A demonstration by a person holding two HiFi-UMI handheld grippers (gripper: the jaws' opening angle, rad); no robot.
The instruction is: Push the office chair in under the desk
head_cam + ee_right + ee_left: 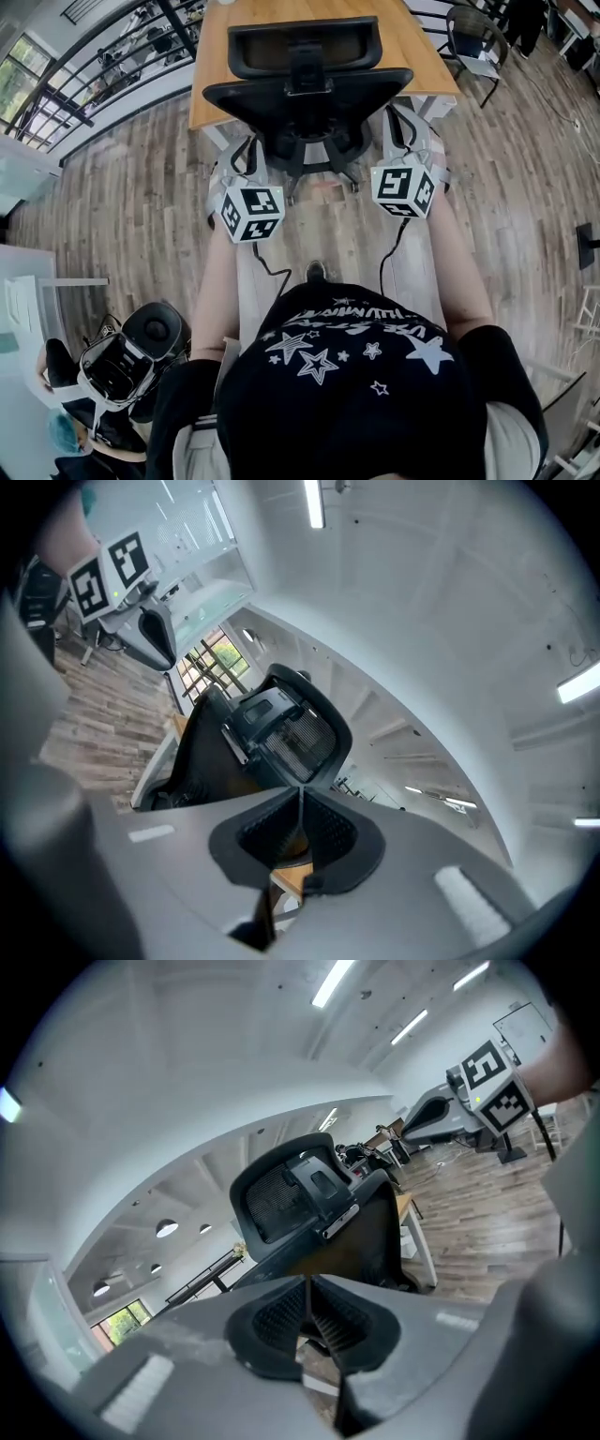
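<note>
The black office chair (305, 94) stands against the near edge of the wooden desk (214, 56), its headrest and backrest over the desktop's edge and its base showing below. My left gripper (242, 150) is at the chair's lower left and my right gripper (405, 122) at its lower right, both behind the backrest. In the left gripper view the chair (309, 1204) is ahead of the left gripper (307, 1283), whose jaws are shut with nothing between them. The right gripper (300, 794) is likewise shut and empty, with the chair (272, 733) in front of it.
A second dark chair (473, 42) stands at the back right beside the desk. A metal railing (94, 75) runs along the back left. A black and white device (141, 352) lies on the wooden floor near my left side, next to a white table (28, 300).
</note>
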